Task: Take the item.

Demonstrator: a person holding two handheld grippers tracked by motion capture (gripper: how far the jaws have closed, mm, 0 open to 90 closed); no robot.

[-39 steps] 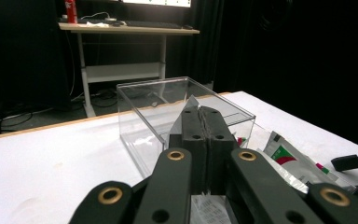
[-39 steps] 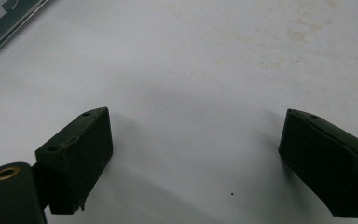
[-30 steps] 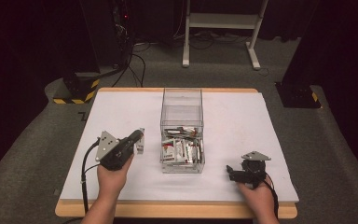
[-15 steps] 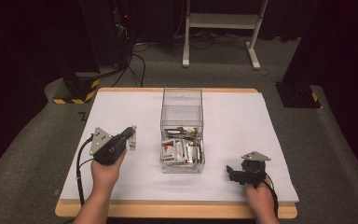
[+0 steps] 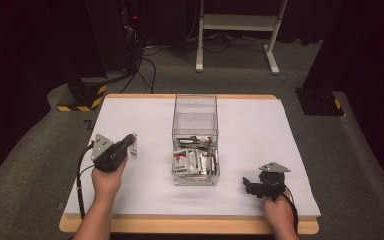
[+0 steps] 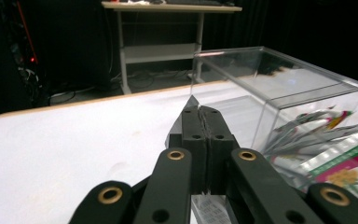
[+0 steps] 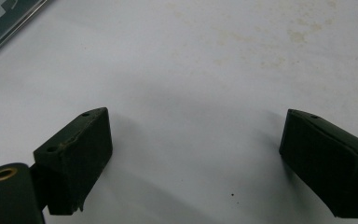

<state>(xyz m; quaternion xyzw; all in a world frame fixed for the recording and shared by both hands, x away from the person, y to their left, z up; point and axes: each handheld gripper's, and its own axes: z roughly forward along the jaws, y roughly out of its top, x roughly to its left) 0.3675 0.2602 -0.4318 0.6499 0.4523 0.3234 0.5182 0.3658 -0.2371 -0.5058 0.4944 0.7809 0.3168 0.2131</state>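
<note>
Left tongs (image 5: 130, 145) carried their packet (image 5: 134, 148) leftward — clear of the box (image 5: 195, 120).

A lab or recording studio: black curtains hang behind the white-covered surface (image 5: 130, 120), grey carpet lies around it, cables (image 5: 145, 65) trail beyond its far edge, beside a white metal stand (image 5: 237, 22).

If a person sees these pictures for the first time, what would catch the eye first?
First the clear box at the middle of the white table, with colourful packets piled inside. Next, the left tongs, left of the box, shut on one packet. The right tongs rest open near the front edge.
</note>
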